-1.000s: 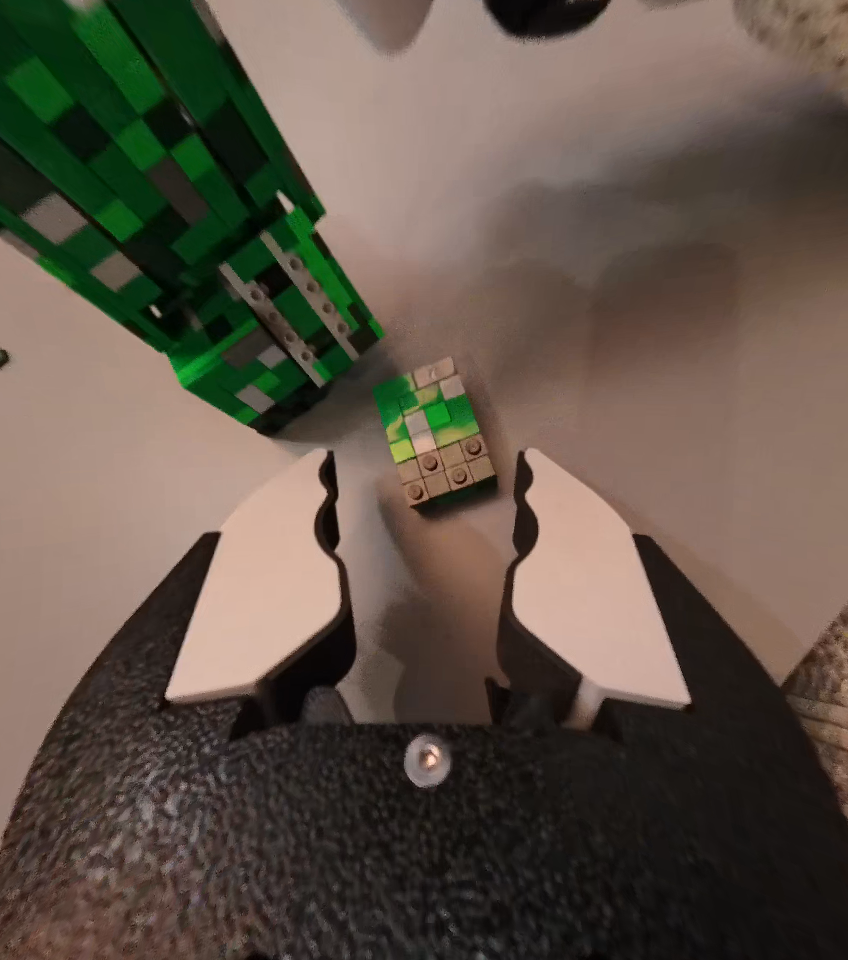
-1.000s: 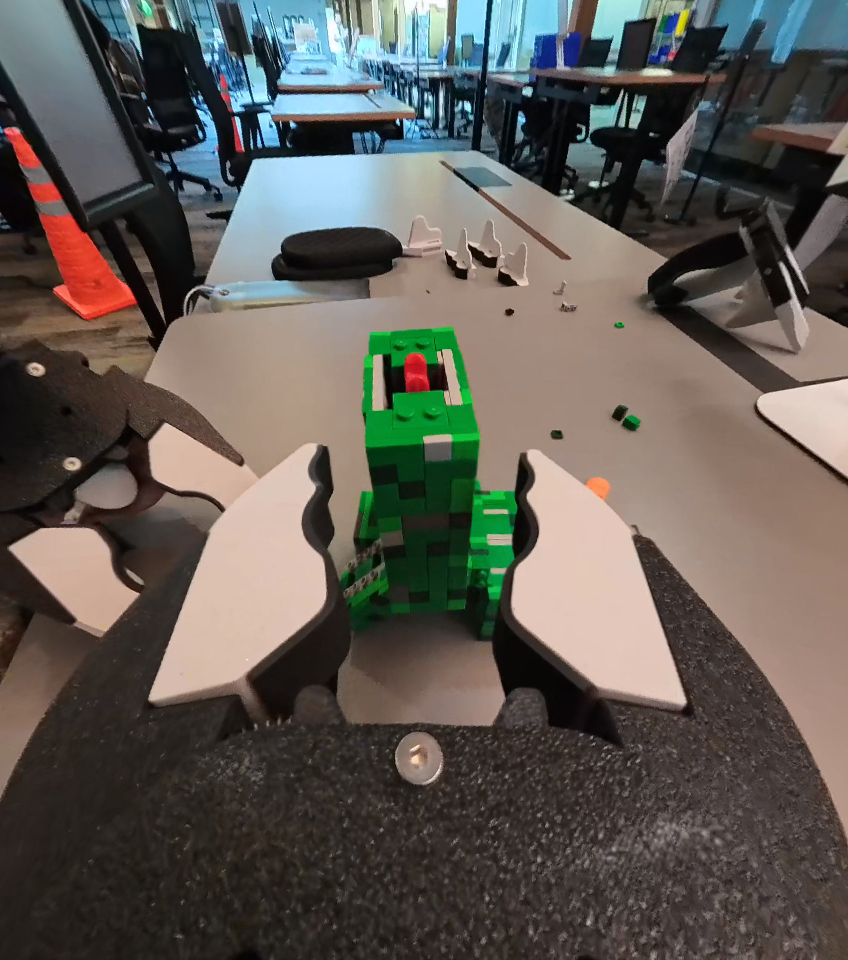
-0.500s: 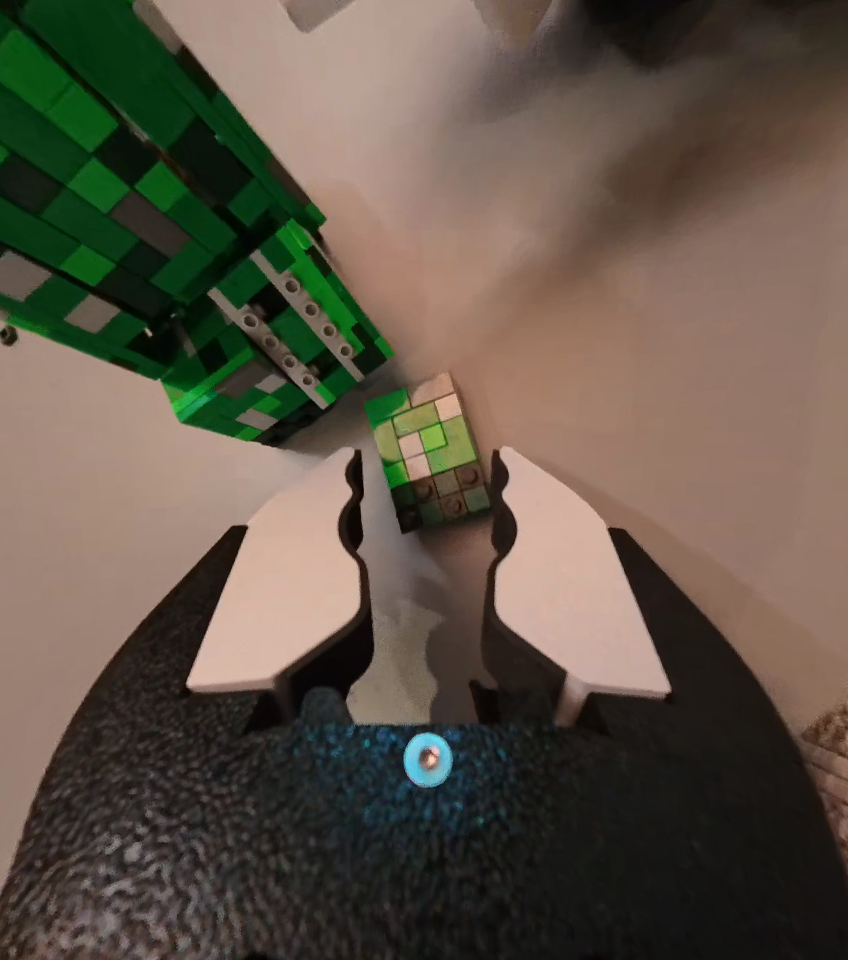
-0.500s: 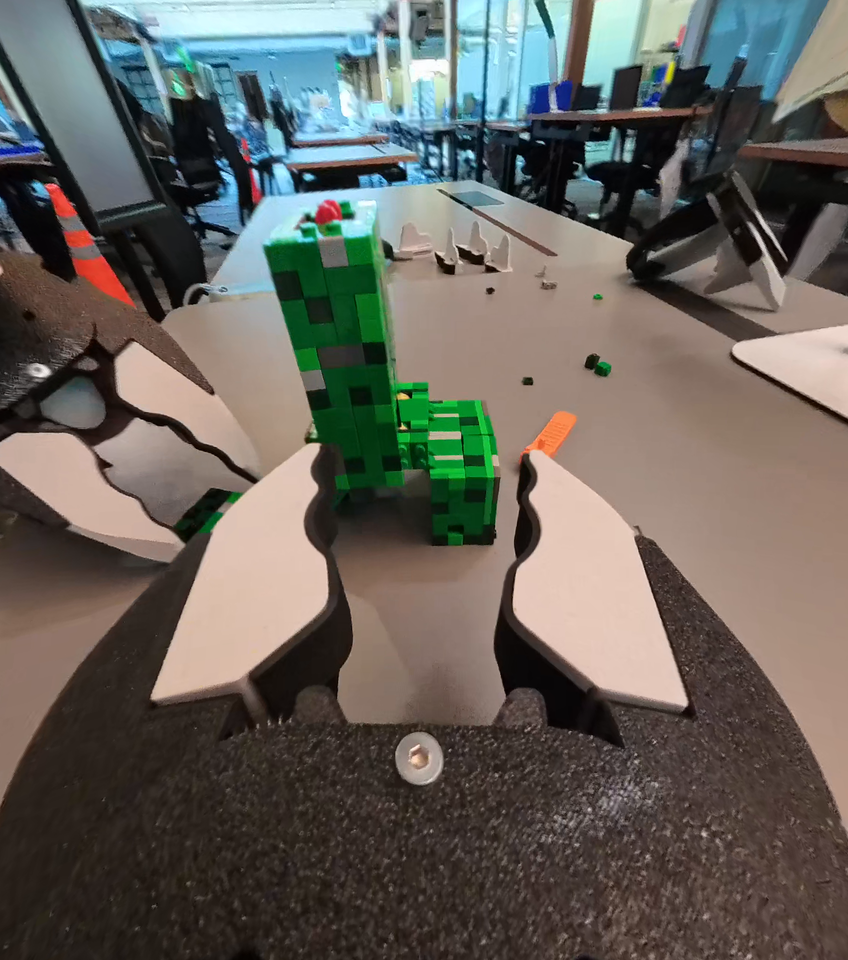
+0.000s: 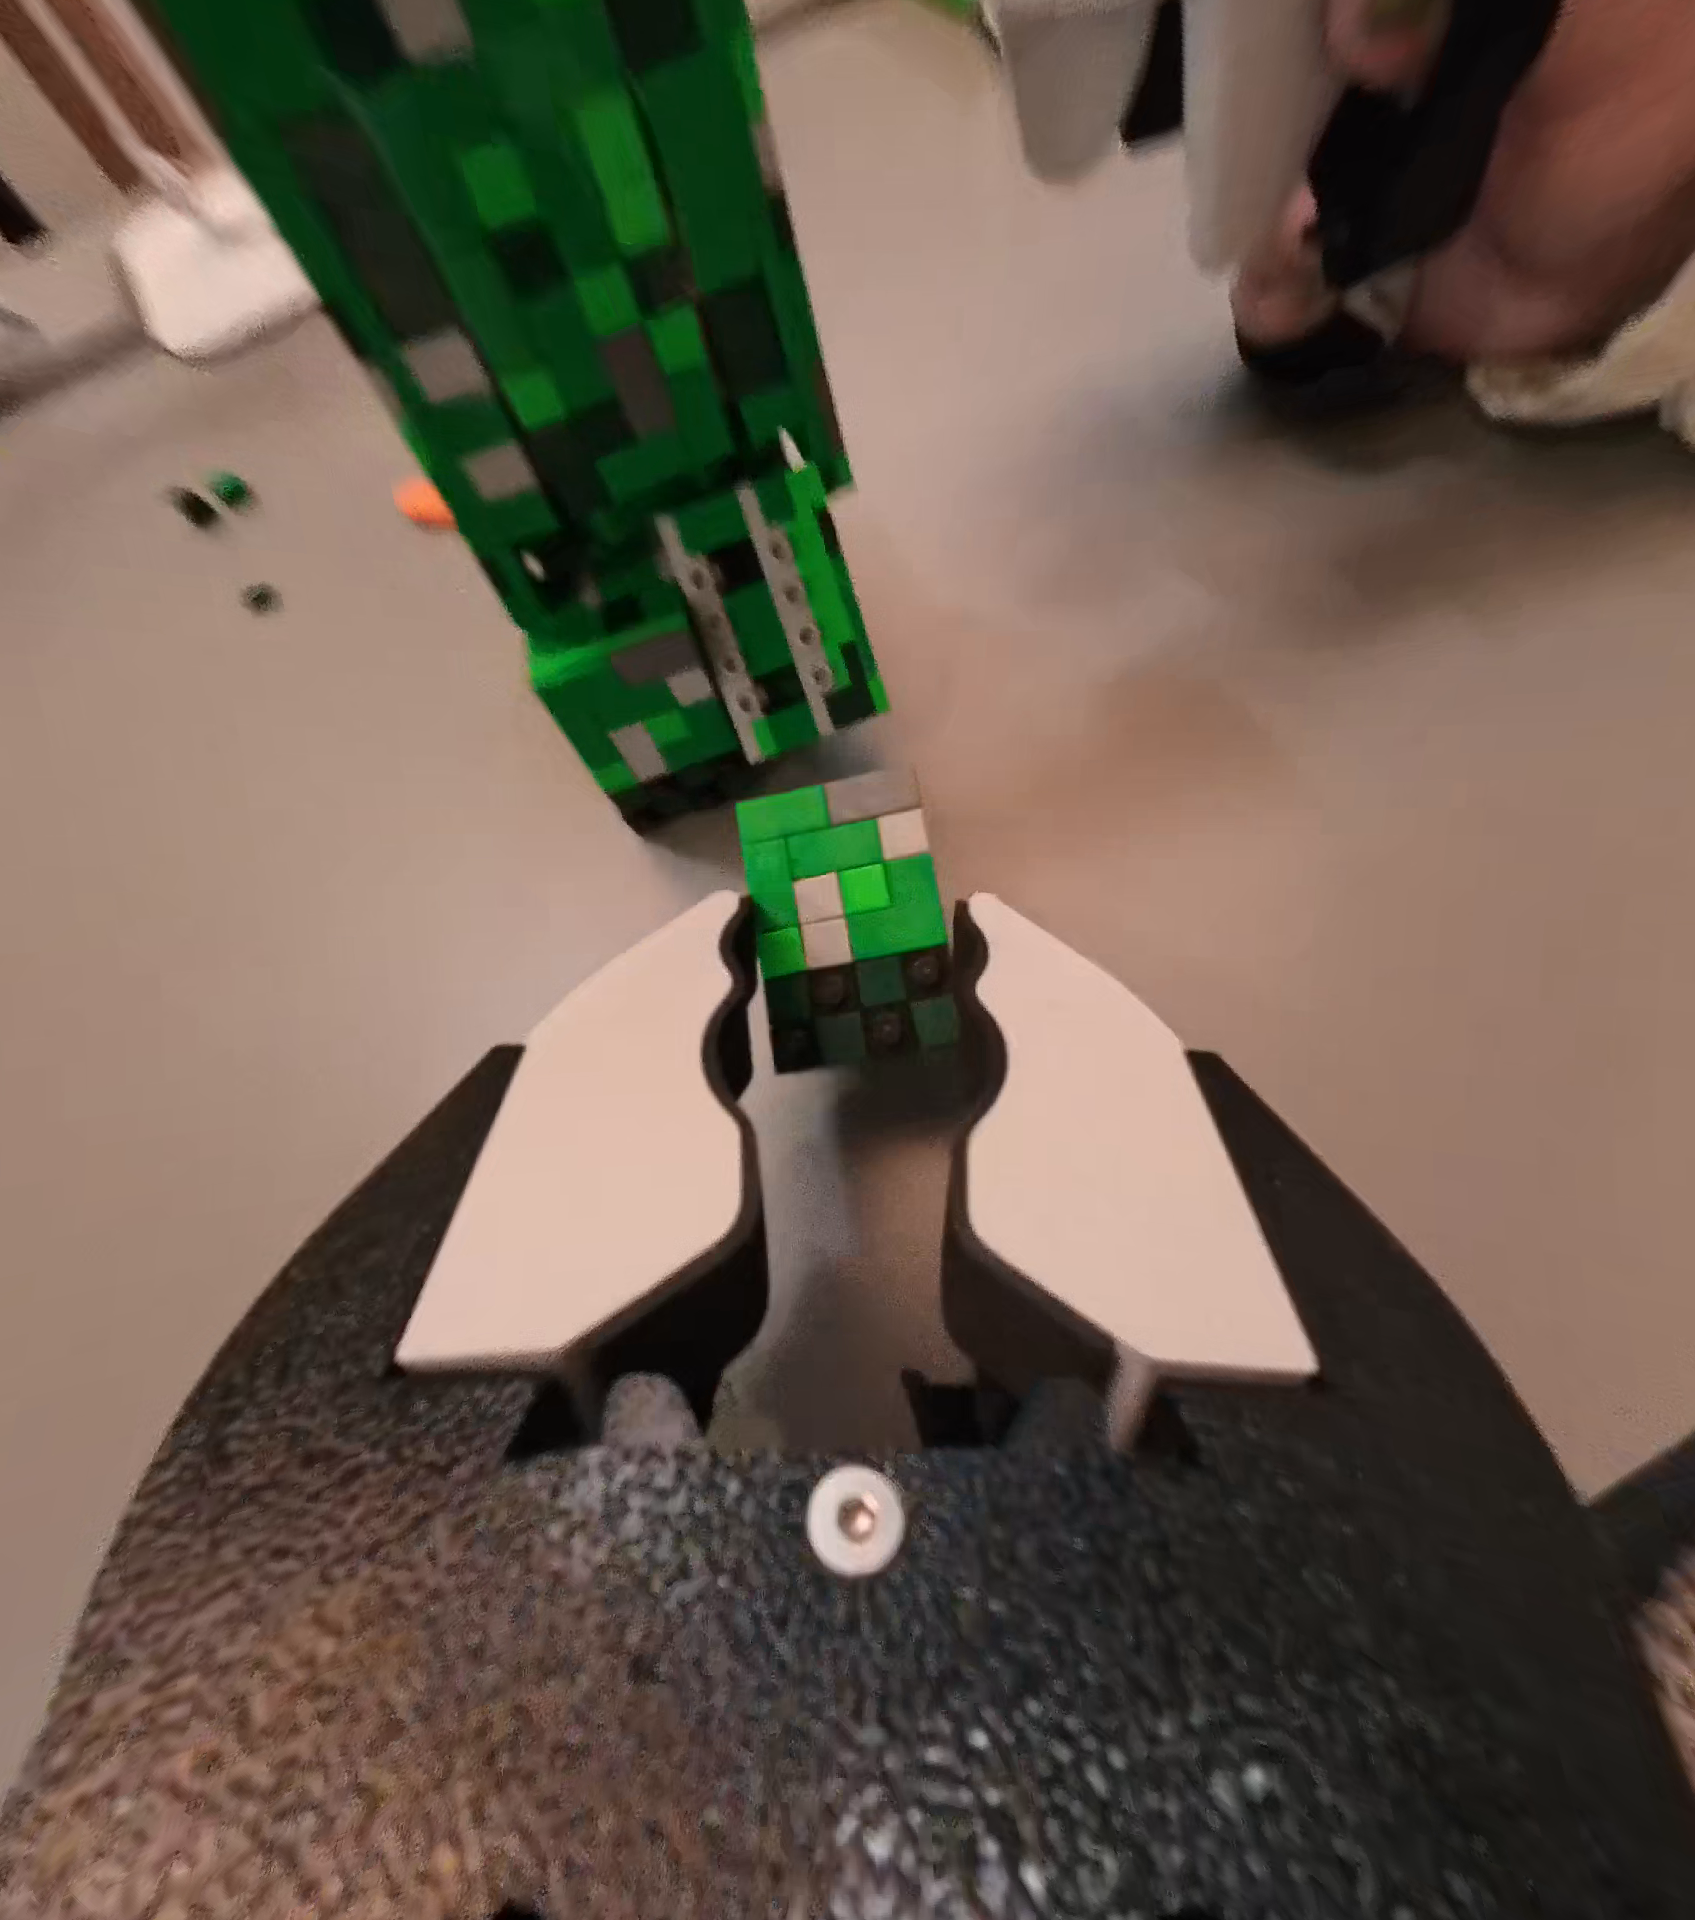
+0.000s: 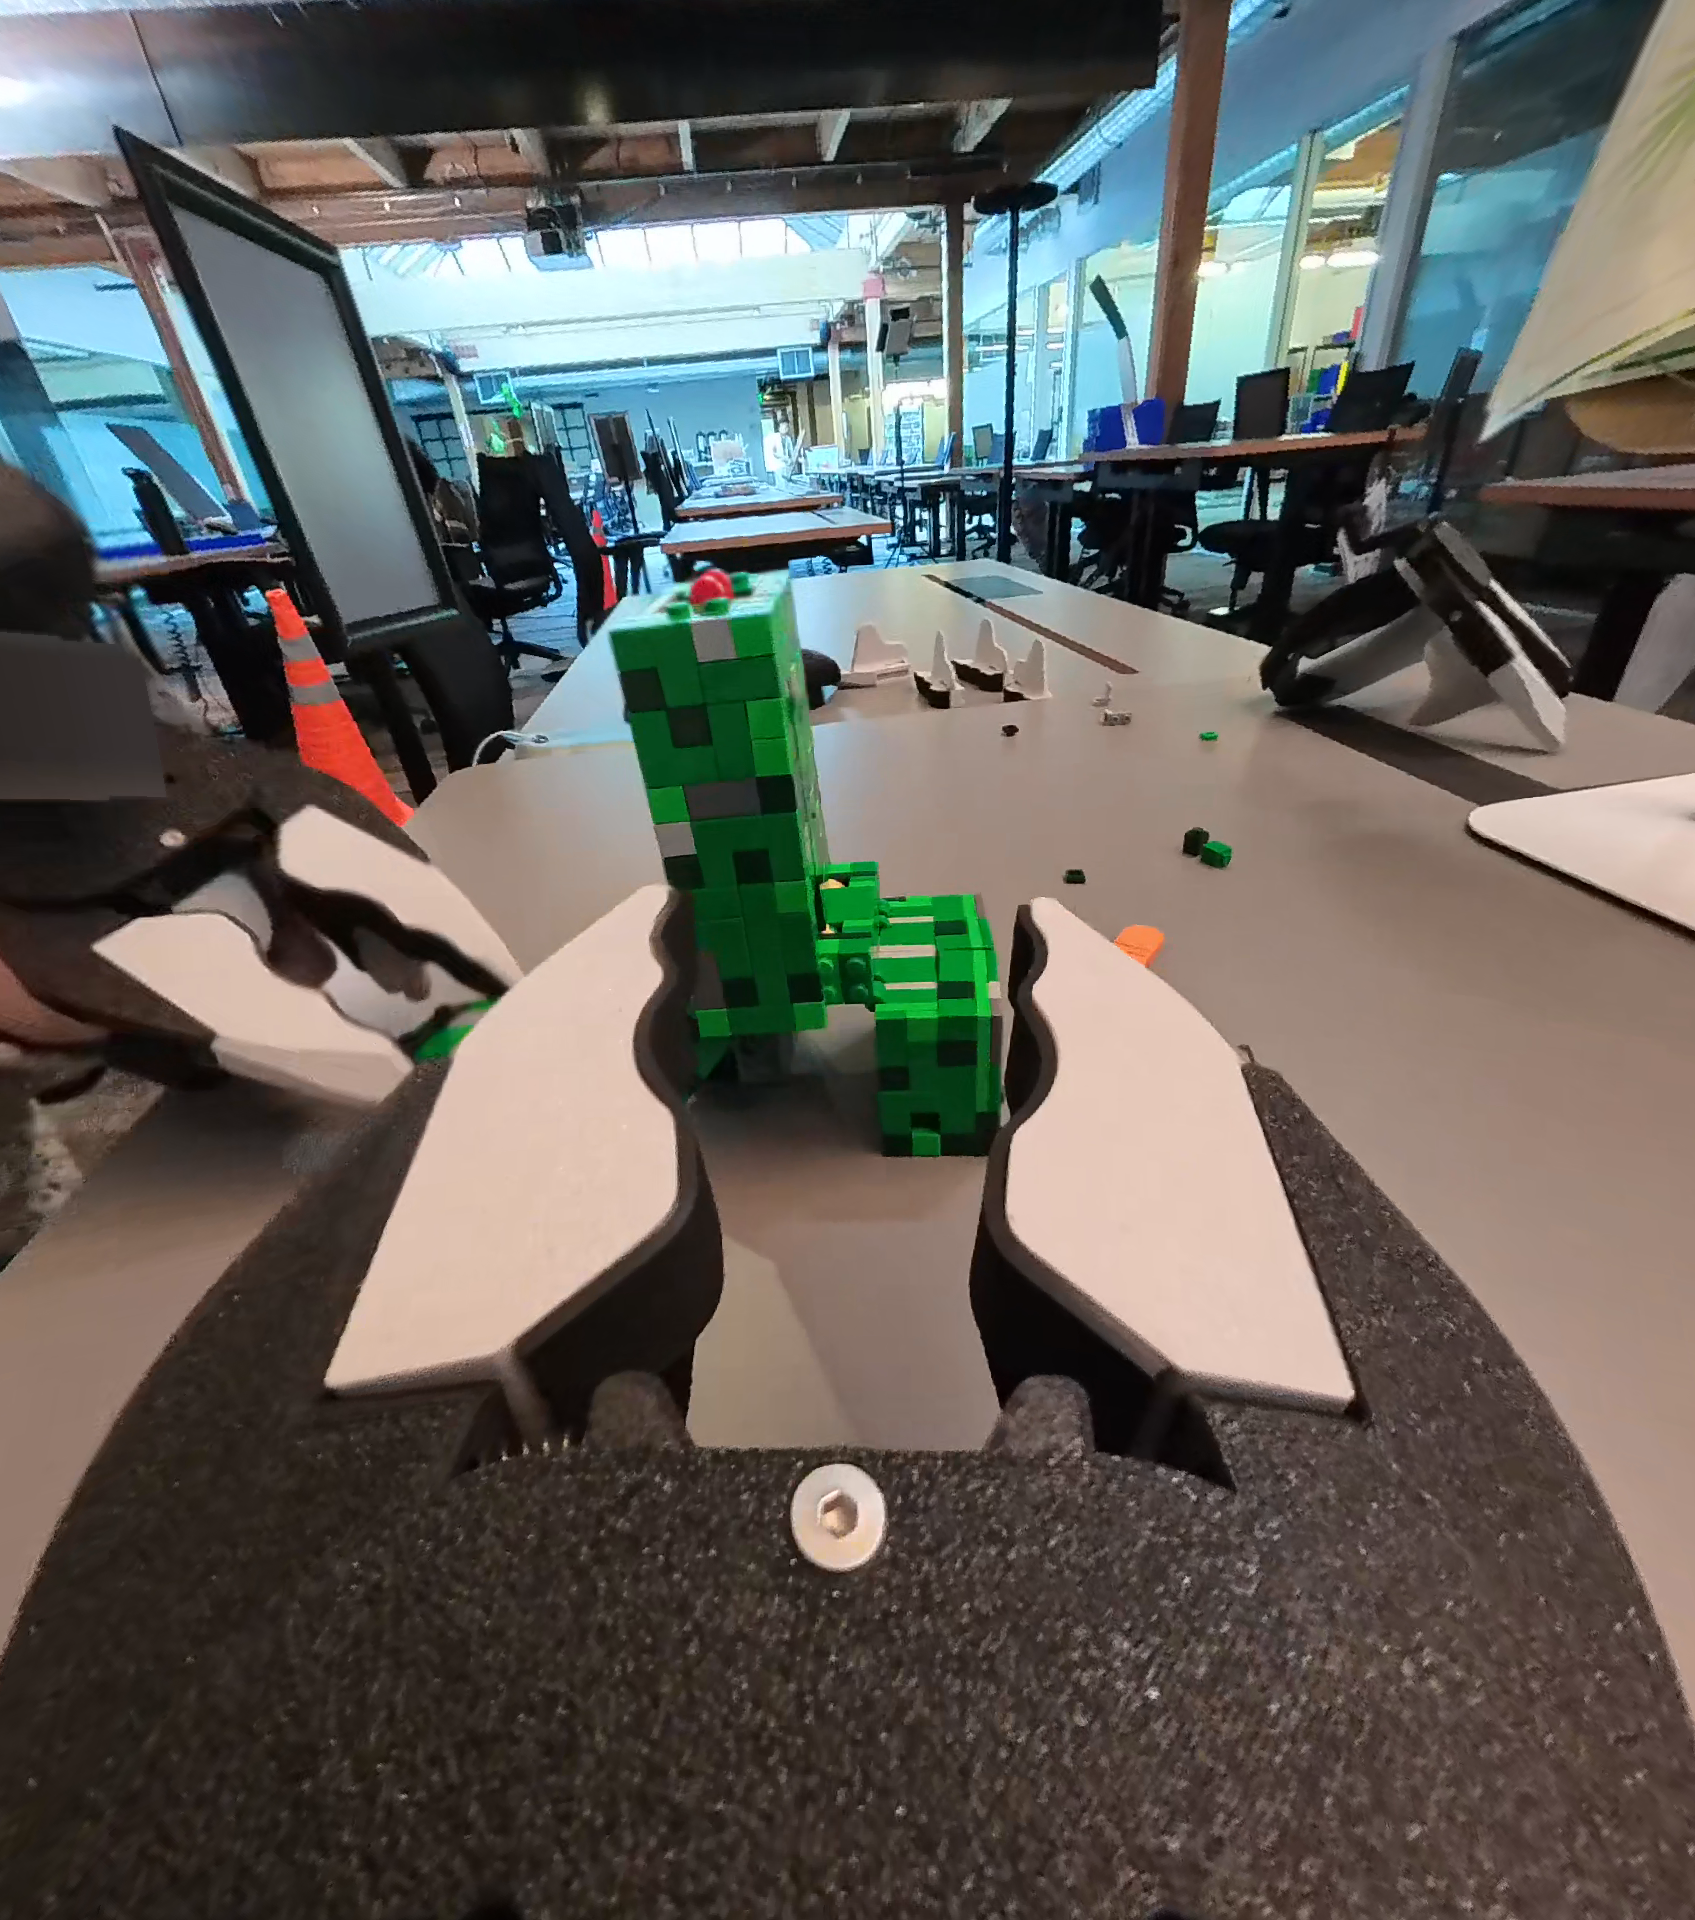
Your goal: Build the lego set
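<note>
A tall green, black and grey brick model (image 6: 729, 810) stands on the grey table (image 6: 1342, 1091), with a lower green leg block (image 6: 936, 1070) at its right. My right gripper (image 6: 843, 914) is open, its fingers either side of the model's base; I cannot tell if they touch it. In the left wrist view the model (image 5: 562, 312) rises just ahead. My left gripper (image 5: 853, 925) is shut on a small green and grey brick block (image 5: 848, 883), both fingers against its sides, close to the model's foot. The left gripper also shows at the left of the right wrist view (image 6: 453, 1023).
An orange piece (image 6: 1139, 943) and loose small bricks (image 6: 1207, 847) lie right of the model. A white stand base (image 6: 1632, 862) and a spare gripper (image 6: 1425, 665) sit at the right. A person's hand (image 5: 1601, 208) holds the right gripper. A traffic cone (image 6: 323, 717) stands beyond the table. My right fingertips sit around 15 centimetres from my left ones.
My left fingers have closed from wide open onto the small block. My right gripper has dropped lower and nearer the model, still open.
</note>
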The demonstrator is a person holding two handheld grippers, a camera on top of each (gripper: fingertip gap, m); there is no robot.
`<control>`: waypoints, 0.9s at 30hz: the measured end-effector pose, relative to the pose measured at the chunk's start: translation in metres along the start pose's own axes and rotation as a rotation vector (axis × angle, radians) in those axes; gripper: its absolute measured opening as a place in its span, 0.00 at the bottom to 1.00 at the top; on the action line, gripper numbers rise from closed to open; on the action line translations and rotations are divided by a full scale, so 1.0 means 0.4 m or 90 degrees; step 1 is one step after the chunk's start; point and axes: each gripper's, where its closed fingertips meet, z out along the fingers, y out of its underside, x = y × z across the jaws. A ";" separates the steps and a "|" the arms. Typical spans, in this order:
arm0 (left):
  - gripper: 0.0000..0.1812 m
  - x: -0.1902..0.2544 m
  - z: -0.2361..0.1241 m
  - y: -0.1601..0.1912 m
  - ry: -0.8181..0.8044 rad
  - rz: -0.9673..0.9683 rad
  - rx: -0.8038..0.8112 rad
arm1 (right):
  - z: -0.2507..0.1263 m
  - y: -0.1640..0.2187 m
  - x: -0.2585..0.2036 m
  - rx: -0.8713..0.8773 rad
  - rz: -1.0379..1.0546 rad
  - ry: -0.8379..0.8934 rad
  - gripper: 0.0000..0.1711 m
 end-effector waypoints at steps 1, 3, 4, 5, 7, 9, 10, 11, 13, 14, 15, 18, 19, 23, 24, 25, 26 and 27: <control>0.20 -0.012 -0.009 -0.016 -0.031 0.005 0.030 | 0.001 0.001 -0.005 -0.003 -0.009 -0.002 0.33; 0.20 -0.024 -0.026 -0.059 -0.075 0.020 0.095 | 0.003 0.004 -0.017 -0.010 -0.034 -0.006 0.33; 0.20 -0.022 -0.031 -0.079 -0.085 0.028 0.117 | 0.003 0.006 -0.026 -0.014 -0.050 -0.013 0.32; 0.20 -0.020 -0.041 -0.103 -0.097 0.037 0.151 | 0.003 0.008 -0.036 -0.017 -0.066 -0.020 0.32; 0.20 -0.015 -0.065 -0.149 -0.126 0.060 0.224 | 0.000 0.005 -0.062 -0.013 -0.099 -0.040 0.31; 0.19 -0.008 -0.086 -0.184 -0.155 0.089 0.279 | -0.003 -0.002 -0.096 0.001 -0.118 -0.072 0.27; 0.19 -0.004 -0.094 -0.199 -0.168 0.105 0.305 | -0.004 -0.006 -0.113 0.009 -0.118 -0.087 0.26; 0.19 -0.001 -0.100 -0.211 -0.179 0.121 0.331 | -0.002 -0.005 -0.125 0.010 -0.115 -0.094 0.27; 0.19 -0.009 -0.101 -0.219 -0.201 0.140 0.355 | 0.007 0.018 -0.128 -0.027 -0.133 -0.073 0.27; 0.20 -0.016 -0.091 -0.213 -0.201 0.143 0.346 | 0.013 0.031 -0.118 -0.050 -0.154 -0.048 0.27; 0.20 -0.026 -0.083 -0.207 -0.205 0.140 0.341 | 0.017 0.038 -0.111 -0.064 -0.173 -0.028 0.27; 0.20 -0.053 -0.074 -0.197 -0.219 0.129 0.347 | 0.018 0.050 -0.074 -0.097 -0.193 0.052 0.33; 0.20 -0.058 -0.076 -0.199 -0.221 0.129 0.352 | 0.019 0.055 -0.076 -0.105 -0.188 0.050 0.35; 0.19 -0.053 -0.068 -0.198 -0.189 0.125 0.358 | 0.022 0.057 -0.083 -0.108 -0.189 0.051 0.36; 0.19 -0.046 -0.071 -0.202 -0.176 0.126 0.370 | 0.021 0.054 -0.087 -0.103 -0.190 0.048 0.35; 0.19 -0.034 -0.077 -0.208 -0.155 0.128 0.388 | 0.020 0.049 -0.100 -0.093 -0.185 0.030 0.32; 0.20 -0.019 -0.084 -0.214 -0.130 0.130 0.408 | 0.018 0.040 -0.125 -0.075 -0.171 -0.005 0.29; 0.20 -0.001 -0.092 -0.220 -0.102 0.136 0.429 | 0.016 0.029 -0.165 -0.049 -0.151 -0.069 0.26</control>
